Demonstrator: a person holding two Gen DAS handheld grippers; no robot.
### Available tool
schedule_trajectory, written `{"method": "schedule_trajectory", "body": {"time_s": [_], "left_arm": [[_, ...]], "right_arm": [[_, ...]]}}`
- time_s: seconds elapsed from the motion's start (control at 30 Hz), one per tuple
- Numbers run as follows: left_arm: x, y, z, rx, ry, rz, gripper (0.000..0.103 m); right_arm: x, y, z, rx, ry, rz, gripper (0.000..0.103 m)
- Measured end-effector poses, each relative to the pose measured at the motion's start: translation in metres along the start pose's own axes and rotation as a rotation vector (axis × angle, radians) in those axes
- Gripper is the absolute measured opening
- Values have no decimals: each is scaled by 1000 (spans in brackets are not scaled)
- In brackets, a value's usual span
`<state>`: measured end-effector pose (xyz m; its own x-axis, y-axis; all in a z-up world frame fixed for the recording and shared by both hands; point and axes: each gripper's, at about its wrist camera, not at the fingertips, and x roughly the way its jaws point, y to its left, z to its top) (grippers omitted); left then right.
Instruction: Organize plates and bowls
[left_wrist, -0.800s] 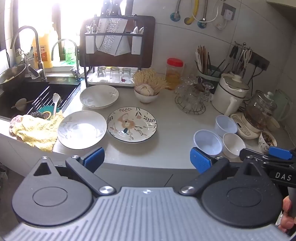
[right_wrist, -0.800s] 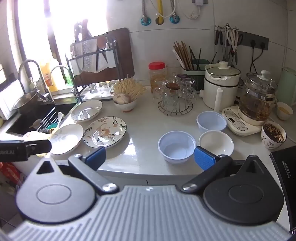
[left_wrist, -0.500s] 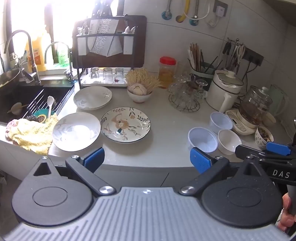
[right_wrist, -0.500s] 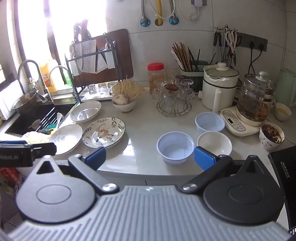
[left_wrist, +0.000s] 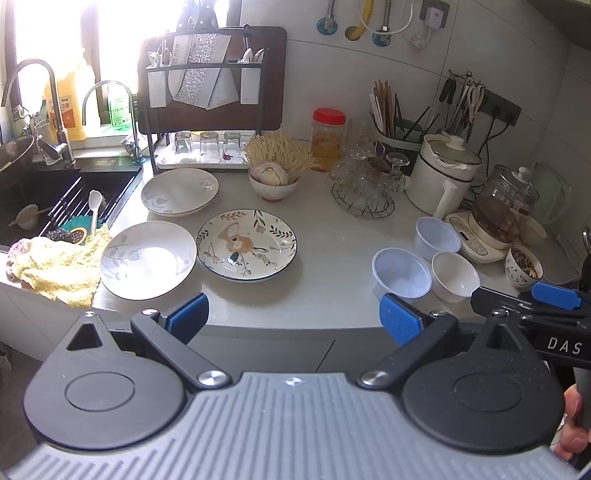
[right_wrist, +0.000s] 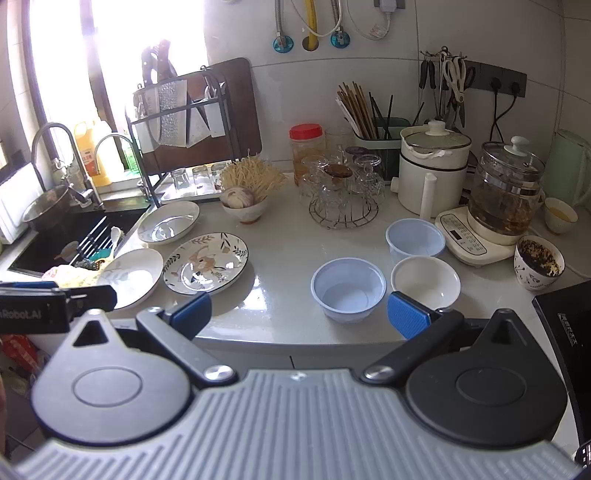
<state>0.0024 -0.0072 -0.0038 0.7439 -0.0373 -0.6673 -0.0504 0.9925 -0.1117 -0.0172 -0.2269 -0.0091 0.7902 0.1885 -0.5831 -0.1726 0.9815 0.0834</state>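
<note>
- Plates number three, all lying flat on the left half of the desk (left_wrist: 332, 236) near the sink (left_wrist: 44, 199): a plain white plate (left_wrist: 147, 260) at the front, a flowered plate (left_wrist: 246, 244) just to its right, and a second white plate (left_wrist: 180, 192) behind them.
- Empty bowls number three, grouped on the right half of the desk, well apart from the plates: a bluish plastic bowl (right_wrist: 348, 289) at the front, a white bowl (right_wrist: 425, 282) just beside it on the right, and a second bluish plastic bowl (right_wrist: 415, 238) behind them.
- One small bowl of garlic (left_wrist: 273, 181) stands further back, in front of the drying rack (left_wrist: 210, 92).
- One patterned cup (right_wrist: 538, 261) with dark contents stands at the far right, next to a glass kettle (right_wrist: 508, 192).
- One yellow cloth (left_wrist: 55, 269) hangs over the sink's edge, touching the front white plate.
- Left gripper (left_wrist: 293, 319) hovers off the desk's front edge, jaws wide open and empty.
- Right gripper (right_wrist: 299, 314) hovers likewise, jaws spread wide, nothing between them; the front plastic bowl sits just beyond them.
</note>
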Motion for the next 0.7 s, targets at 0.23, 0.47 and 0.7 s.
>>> {"method": "schedule_trajectory", "body": {"time_s": [0.23, 0.47, 0.7], "left_arm": [[-1, 1, -4, -2, 4, 6, 101], [-4, 0, -6, -7, 2, 14, 101], [-1, 0, -5, -4, 17, 16, 101]], "right_arm": [[-3, 0, -3, 13, 0, -4, 103], [-4, -1, -8, 22, 6, 17, 103], [-5, 1, -8, 19, -2, 5, 103]]}}
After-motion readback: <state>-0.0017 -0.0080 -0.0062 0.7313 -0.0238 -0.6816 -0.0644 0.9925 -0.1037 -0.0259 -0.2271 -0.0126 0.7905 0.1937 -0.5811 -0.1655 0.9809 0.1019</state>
